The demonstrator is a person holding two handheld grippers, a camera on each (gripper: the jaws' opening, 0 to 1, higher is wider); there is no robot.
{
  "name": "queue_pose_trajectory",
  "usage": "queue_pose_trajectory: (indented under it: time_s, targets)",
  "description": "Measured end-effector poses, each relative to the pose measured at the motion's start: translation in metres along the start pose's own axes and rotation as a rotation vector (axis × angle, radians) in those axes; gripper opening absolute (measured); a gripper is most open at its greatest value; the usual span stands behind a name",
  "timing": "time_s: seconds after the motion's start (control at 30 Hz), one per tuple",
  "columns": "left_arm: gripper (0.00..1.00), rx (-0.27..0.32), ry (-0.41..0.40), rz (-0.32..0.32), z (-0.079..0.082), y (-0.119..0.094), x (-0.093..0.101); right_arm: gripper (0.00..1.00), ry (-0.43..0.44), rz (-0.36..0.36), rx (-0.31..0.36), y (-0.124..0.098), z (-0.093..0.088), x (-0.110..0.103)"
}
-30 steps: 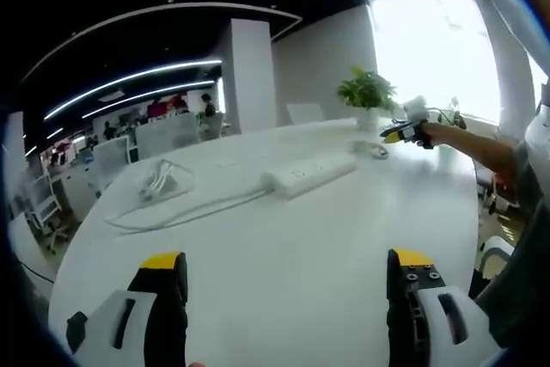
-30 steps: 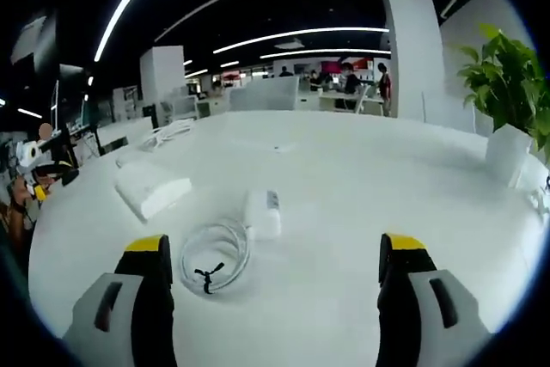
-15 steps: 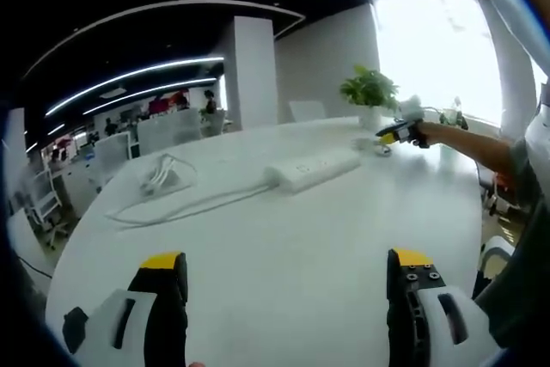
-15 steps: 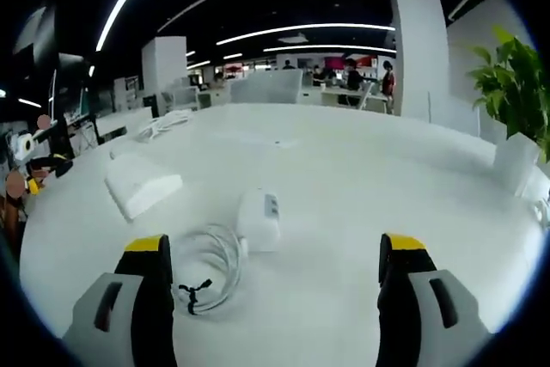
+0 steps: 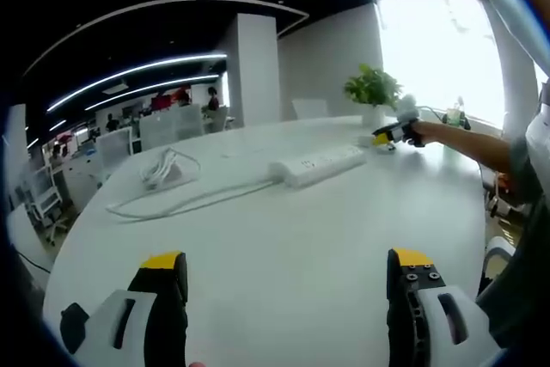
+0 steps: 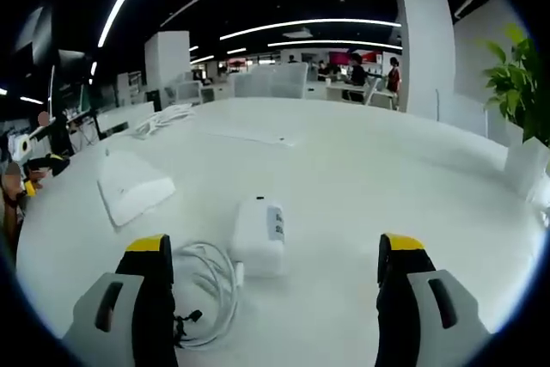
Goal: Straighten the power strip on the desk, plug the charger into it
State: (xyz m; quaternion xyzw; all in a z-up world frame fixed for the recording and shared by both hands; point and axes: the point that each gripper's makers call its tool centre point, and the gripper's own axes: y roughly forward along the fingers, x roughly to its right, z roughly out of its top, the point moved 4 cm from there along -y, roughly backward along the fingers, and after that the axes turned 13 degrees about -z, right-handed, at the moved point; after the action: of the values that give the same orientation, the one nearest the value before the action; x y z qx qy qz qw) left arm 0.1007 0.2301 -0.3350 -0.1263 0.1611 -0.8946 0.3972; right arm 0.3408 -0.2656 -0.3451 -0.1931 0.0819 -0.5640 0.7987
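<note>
Approaching the charger (image 6: pixel 258 235) on the white desk (image 6: pixel 369 186), we hold the right gripper (image 6: pixel 273 298) spread wide and empty, its coiled cable (image 6: pixel 209 285) alongside; we should straddle the brick's flanks, clear of the coil. Our left gripper (image 5: pixel 286 302) is likewise released. Farther off lies the power strip (image 5: pixel 316 165), skewed. The charger's label is illegible.

- The desk (image 6: pixel 361 178) top is smooth white with a soft sheen.
- The charger (image 6: pixel 259 234) looks like smooth white plastic, its coiled cable (image 6: pixel 210 285) beside it rubbery.
- The power strip (image 5: pixel 320 164) looks like matt white plastic.
- The right gripper (image 6: pixel 273 298) jaws are black, yellow-tipped plastic.
</note>
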Motion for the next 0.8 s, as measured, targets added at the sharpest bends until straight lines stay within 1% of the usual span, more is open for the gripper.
queue_pose_trajectory:
  time_s: [0.13,0.23,0.47,0.6,0.73,0.8]
  targets:
    - [0.99,0.000,-0.002,0.004,0.000,-0.001,-0.001,0.95,0.008,0.006,0.004,0.003,0.000,0.001]
    - [0.99,0.000,-0.006,0.006,-0.001,-0.001,-0.002,0.88,0.014,0.014,0.014,0.003,0.001,-0.001]
    - [0.99,0.001,-0.004,0.003,-0.001,0.000,-0.002,0.83,-0.007,0.014,0.015,0.011,0.008,-0.001]
    - [0.99,0.000,-0.005,0.004,-0.001,-0.001,-0.003,0.81,-0.004,0.015,0.011,0.013,0.008,-0.003]
    - [0.99,0.002,-0.007,0.008,-0.001,-0.002,-0.005,0.73,0.003,0.017,0.001,0.012,0.006,-0.006]
    - [0.99,0.002,-0.008,0.010,-0.001,-0.002,-0.005,0.71,0.003,0.020,-0.004,0.011,0.006,-0.009]
